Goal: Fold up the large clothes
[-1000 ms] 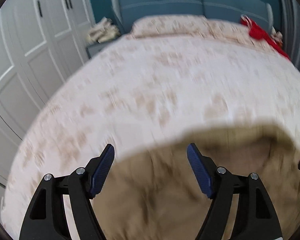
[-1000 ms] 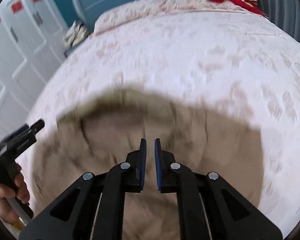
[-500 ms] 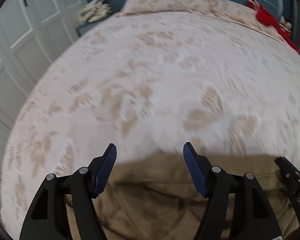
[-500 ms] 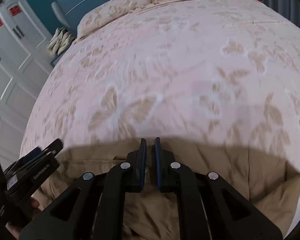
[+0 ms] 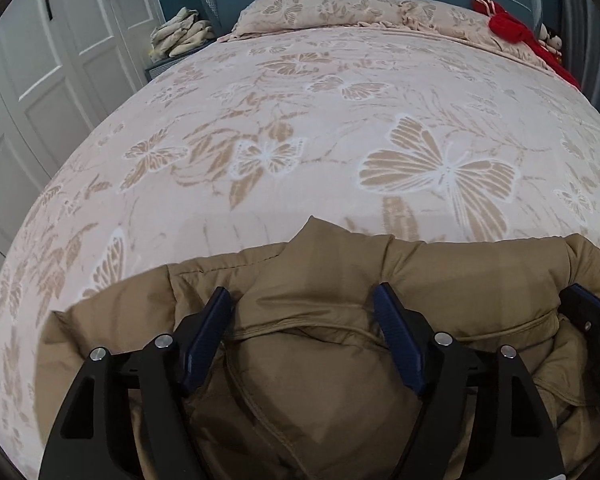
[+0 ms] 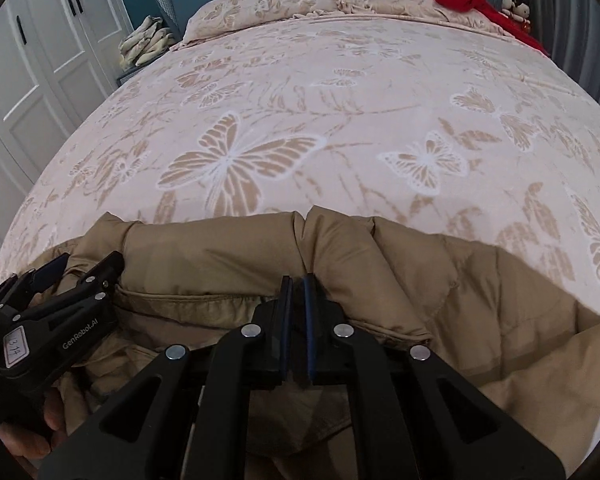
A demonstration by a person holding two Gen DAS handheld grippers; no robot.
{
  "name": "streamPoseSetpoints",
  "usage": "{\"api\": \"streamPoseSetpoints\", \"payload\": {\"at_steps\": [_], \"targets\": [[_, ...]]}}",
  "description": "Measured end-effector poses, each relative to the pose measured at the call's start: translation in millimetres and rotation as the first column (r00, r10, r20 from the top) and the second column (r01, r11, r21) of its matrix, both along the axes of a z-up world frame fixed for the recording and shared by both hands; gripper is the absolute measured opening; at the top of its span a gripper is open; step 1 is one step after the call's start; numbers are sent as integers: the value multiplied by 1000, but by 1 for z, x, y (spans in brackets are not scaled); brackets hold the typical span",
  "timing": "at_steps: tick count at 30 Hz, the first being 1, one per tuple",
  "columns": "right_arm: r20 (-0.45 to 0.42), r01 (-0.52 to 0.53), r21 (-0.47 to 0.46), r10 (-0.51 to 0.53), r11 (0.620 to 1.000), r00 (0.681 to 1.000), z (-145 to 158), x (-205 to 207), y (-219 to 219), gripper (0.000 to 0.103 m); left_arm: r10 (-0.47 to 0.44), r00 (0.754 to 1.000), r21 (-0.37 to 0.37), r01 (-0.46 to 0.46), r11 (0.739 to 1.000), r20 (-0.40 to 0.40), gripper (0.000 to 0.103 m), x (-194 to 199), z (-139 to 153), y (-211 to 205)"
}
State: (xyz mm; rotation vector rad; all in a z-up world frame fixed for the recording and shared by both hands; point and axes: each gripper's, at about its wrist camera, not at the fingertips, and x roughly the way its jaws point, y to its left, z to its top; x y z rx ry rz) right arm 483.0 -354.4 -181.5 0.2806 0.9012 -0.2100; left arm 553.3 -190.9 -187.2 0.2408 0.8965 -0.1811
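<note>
My left gripper (image 5: 302, 312) is spread wide, its fingers resting on the tan jacket (image 5: 340, 280); my right gripper (image 6: 296, 300) is pinched nearly closed on a fold of the jacket; the jacket lies bunched at the near edge of the bed (image 5: 300, 128), on the butterfly blanket; pillows (image 5: 320, 12) sit at the far end, a red cloth (image 5: 508, 24) beside them.

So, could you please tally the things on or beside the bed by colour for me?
Tan: 1, the padded jacket
Pink patterned: 2, the pillows
Red: 1, a red cloth
Cream: 1, a folded pile on the nightstand
Total: 5
</note>
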Motion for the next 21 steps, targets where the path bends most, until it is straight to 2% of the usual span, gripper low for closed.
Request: {"api": "streamPoseSetpoints", "payload": {"at_steps": [8, 21], "targets": [[58, 10, 4, -10, 1000, 998, -9, -4, 0, 2, 13, 998, 15, -14, 1000, 67, 76, -6, -10, -4], [93, 11, -32, -8, 999, 996, -14, -6, 5, 2, 19, 993, 27, -22, 999, 117, 77, -9, -15, -6]]}}
